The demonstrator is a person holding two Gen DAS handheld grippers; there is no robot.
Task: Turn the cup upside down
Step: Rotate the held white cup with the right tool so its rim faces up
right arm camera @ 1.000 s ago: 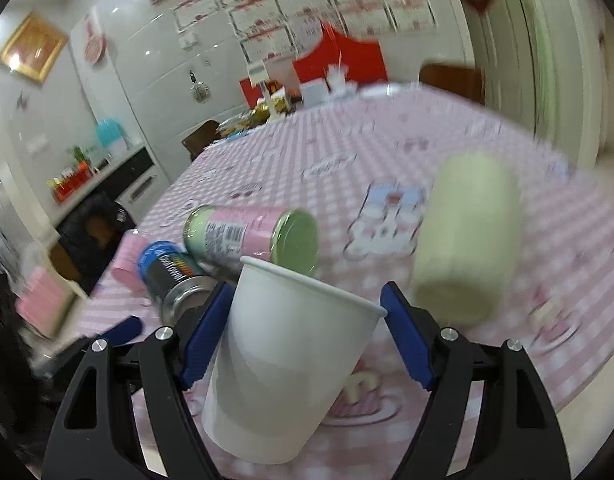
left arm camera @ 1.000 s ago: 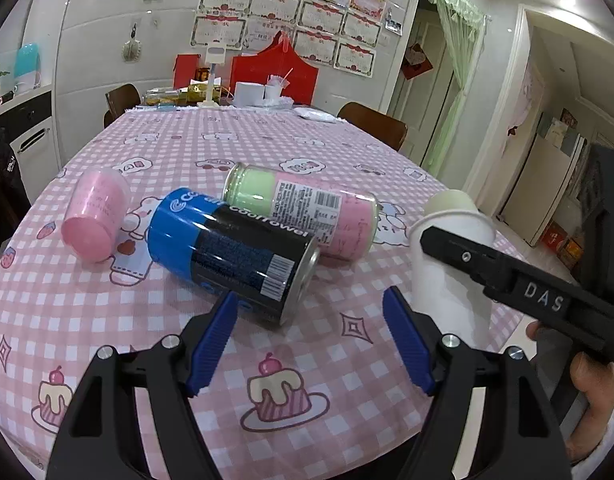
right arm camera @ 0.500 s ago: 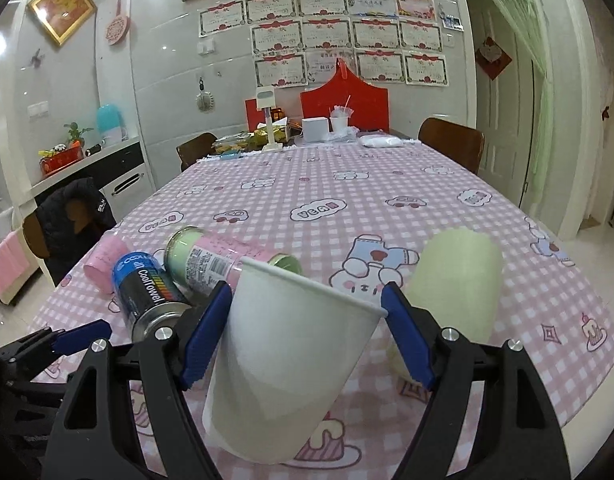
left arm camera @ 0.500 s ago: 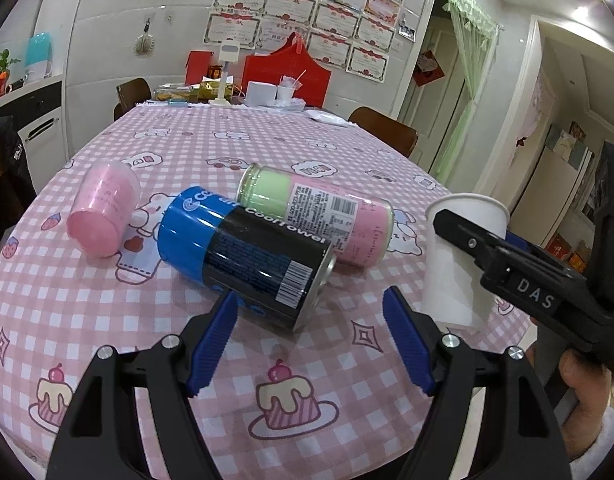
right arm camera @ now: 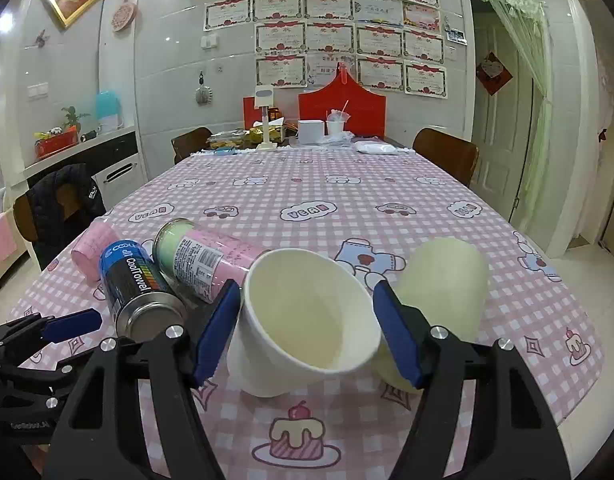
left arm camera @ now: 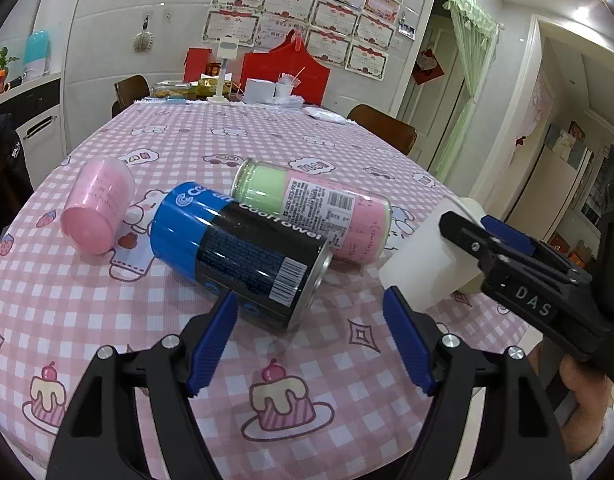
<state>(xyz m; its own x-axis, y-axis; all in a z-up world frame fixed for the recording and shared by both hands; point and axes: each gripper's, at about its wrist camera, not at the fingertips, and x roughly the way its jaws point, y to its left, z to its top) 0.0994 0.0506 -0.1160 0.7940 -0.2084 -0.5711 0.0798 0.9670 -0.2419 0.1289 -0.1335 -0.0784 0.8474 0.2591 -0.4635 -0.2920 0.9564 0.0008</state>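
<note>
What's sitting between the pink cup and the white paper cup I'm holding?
Two cans lying on their sides: the blue-and-black can nearer the pink cup, then the pink-and-green can toward the white paper cup. The left wrist view shows it best.

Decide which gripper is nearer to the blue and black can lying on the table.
Left. The left gripper hangs open just in front of the blue and black can. The right gripper, off to the can's right, holds the white paper cup between its fingers.

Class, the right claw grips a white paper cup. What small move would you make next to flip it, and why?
Probably keep rolling the right claw so the white paper cup turns mouth-down. The cup is tilted, its open mouth facing the camera, held above the pink checked tablecloth, beside a pale green cup lying on its side.
</note>
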